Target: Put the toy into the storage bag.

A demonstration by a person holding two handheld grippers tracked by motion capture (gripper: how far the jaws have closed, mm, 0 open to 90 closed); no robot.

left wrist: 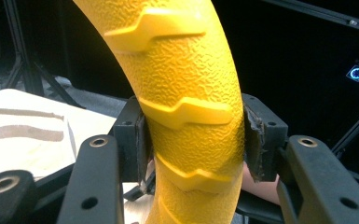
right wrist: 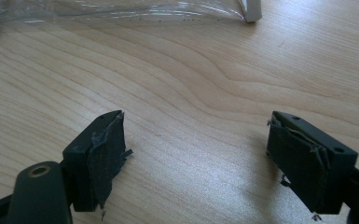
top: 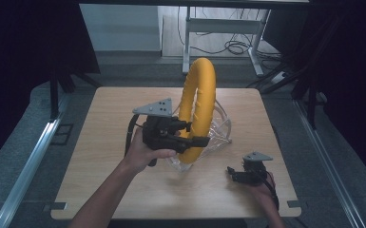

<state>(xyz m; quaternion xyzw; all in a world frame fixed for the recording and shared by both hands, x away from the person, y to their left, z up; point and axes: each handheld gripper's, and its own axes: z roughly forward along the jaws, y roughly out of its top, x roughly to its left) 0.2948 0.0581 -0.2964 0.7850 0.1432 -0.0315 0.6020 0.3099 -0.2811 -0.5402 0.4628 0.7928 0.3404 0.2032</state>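
A big yellow ring (top: 198, 95) with a rough skin and raised ridges stands upright over the middle of the wooden table (top: 104, 190). My left gripper (top: 194, 135) is shut on its lower left part. In the left gripper view the ring (left wrist: 186, 70) runs up between both pads (left wrist: 137, 147), which press on its sides. A crumpled clear plastic wrap (top: 221, 126) lies at the ring's foot. My right gripper (top: 233, 174) rests low on the table at the front right, open, with bare wood between its jaws (right wrist: 196, 154).
The clear plastic (right wrist: 144, 11) and a small white piece (right wrist: 251, 11) lie just beyond my right gripper. A metal table frame and cables (top: 233, 45) stand on the floor behind the table. Dark curtains flank both sides.
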